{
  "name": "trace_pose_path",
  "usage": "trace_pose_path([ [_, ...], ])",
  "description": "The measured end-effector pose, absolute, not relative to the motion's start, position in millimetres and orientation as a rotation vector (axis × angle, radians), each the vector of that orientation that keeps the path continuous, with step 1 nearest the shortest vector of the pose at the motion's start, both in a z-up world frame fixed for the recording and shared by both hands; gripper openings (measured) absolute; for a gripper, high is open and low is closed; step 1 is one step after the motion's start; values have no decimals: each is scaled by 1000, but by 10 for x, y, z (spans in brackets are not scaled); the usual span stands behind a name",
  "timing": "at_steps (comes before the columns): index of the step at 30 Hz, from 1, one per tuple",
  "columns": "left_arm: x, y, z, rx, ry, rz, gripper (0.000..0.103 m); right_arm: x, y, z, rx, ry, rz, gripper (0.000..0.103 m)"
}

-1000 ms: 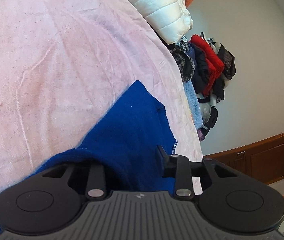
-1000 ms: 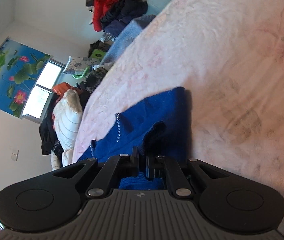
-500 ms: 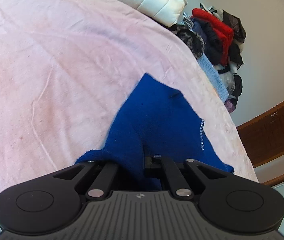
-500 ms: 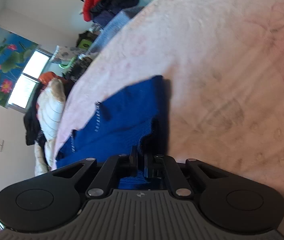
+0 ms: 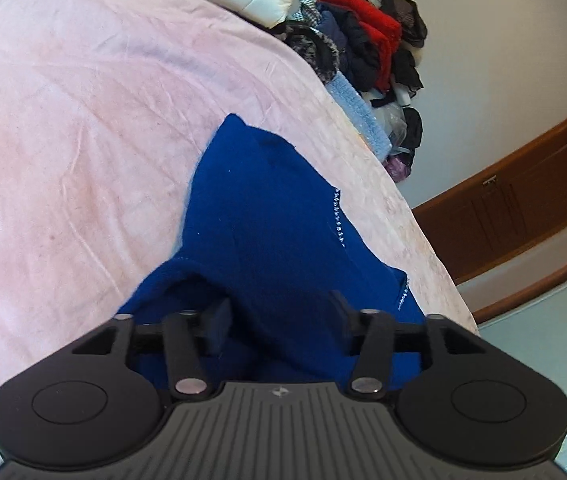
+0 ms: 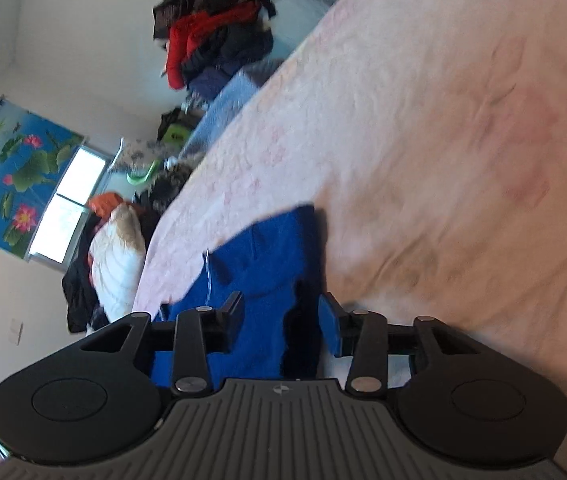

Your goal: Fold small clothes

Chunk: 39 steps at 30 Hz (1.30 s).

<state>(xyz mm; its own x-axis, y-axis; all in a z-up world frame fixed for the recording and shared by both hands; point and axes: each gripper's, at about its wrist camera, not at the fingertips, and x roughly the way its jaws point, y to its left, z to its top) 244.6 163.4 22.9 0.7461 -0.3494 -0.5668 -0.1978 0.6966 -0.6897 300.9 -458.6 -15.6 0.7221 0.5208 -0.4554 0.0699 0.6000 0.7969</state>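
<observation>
Left wrist view: the blue knit garment (image 5: 267, 216) is seen lying folded on the pink bedspread (image 5: 83, 120), near its edge. The left gripper (image 5: 279, 312) has just been opened; its jaws stand apart, cloth between them unpressed. The right gripper (image 6: 281, 316) has likewise been opened over the garment's edge, nothing clamped.

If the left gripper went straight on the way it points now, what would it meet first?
Most likely the blue garment: the cloth lies on the pink bedspread right ahead of the left gripper, whose jaws have just opened. How far above it they are is unclear.
</observation>
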Motion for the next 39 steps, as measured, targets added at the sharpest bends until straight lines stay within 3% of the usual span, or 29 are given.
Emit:
trace_pose_path([
  [4,2396,1540,697,-646,603,-85,64,3090,-4486,146,778,684,319,43],
  [8,3114,1300,952,-499,559,-108,67,3630,-3864,381,476,752,421,43],
  [15,4362,704,489,-235,768,-131,67,4497,-2976,358,181,874,478,43],
  [21,4601,429,183,10,803,-107,68,4668,-2493,217,-38,902,537,50],
  [24,4639,396,115,56,797,-108,74,4671,-2377,116,-139,892,517,51],
  [26,4663,359,117,84,793,-105,75,4657,-2366,89,-148,883,519,41],
  [27,4655,352,119,88,790,-102,57,4652,-2369,96,-145,879,508,21],
  [28,4644,331,125,102,785,-109,37,4667,-2367,106,-151,882,501,10],
  [29,4627,305,149,128,776,-111,5,4675,-2386,122,-134,890,510,10],
  [38,4724,320,122,106,766,7,5,4675,-2536,35,-4,843,432,8],
  [39,4706,282,101,138,752,9,5,4625,-2495,20,-30,807,428,17],
])
